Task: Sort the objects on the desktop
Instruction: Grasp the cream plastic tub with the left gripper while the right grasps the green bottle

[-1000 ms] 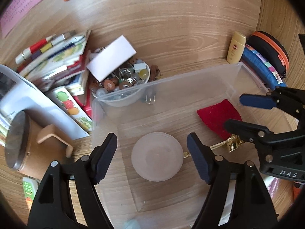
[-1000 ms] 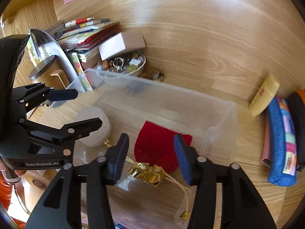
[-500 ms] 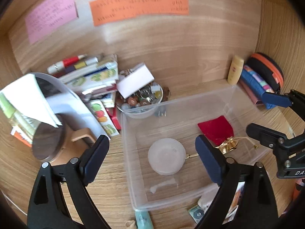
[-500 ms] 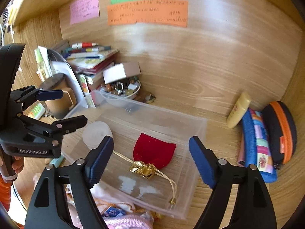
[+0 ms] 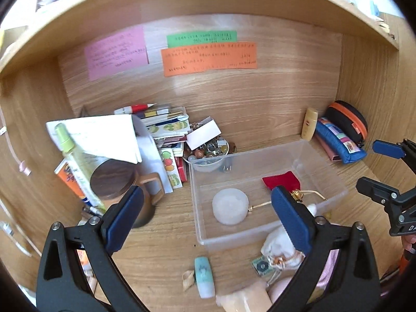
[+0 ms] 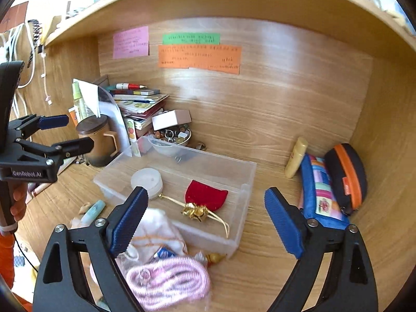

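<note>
jar point(image 5: 229, 210) + pouch point(image 6: 206, 195) in bin point(image 6: 241, 236)

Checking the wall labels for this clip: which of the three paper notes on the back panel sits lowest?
The orange note, the widest. It hangs directly beneath the green strip, and its bottom edge ends lower than the pink note off to its left.

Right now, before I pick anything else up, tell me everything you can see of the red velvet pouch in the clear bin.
The red velvet drawstring pouch is small, soft and matte, lying flat on the floor of the clear plastic storage bin, toward its right end. Its neck is cinched with crinkly gold ribbon, whose cords trail across the bin floor, one toward the frosted white round container. It looks flat, so probably empty. Neither gripper touches it; both sets of fingers are spread wide.
</note>
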Demonstrator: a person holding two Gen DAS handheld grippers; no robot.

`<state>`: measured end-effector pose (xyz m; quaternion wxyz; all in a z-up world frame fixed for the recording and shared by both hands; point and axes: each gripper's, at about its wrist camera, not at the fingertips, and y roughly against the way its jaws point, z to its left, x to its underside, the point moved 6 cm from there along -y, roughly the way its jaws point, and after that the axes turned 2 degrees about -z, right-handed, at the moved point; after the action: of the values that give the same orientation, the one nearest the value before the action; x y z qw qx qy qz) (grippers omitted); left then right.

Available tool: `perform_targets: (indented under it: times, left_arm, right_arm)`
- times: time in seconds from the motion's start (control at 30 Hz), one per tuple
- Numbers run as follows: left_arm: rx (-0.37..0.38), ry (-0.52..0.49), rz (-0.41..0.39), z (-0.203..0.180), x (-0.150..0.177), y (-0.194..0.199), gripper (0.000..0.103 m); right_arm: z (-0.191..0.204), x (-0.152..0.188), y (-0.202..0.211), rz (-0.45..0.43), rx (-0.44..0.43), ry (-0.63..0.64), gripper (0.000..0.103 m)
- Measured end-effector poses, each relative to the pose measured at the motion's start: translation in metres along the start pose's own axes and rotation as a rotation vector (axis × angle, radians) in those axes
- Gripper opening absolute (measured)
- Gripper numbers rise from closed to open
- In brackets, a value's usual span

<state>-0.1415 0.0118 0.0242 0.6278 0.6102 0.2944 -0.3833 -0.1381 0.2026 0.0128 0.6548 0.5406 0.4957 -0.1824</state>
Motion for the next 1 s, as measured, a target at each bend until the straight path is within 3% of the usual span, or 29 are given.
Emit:
perform_targets:
  times: [0.2, 0.5, 0.67, 1.0]
  left_arm:
    - [-0.002, 0.04, -0.002, 0.001, 0.024, 0.018, 0.1]
    - [-0.028, 0.109, 0.03, -0.001, 0.076, 0.034, 0.1]
    - [-0.027, 0.169, 0.074, 0.001, 0.109, 0.034, 0.1]
    - [-0.039, 0.244, 0.12, 0.005, 0.151, 0.037, 0.1]
  right_arm:
    - [0.01, 0.024, 0.024, -0.019, -0.007, 0.0, 0.097]
    - [0.036, 0.088, 0.037, 0.061, -0.069, -0.06, 0.097]
    - [0.062, 0.119, 0.037, 0.111, -0.122, -0.049, 0.097]
    - [0.089, 0.16, 0.021, 0.179, -0.134, -0.03, 0.097]
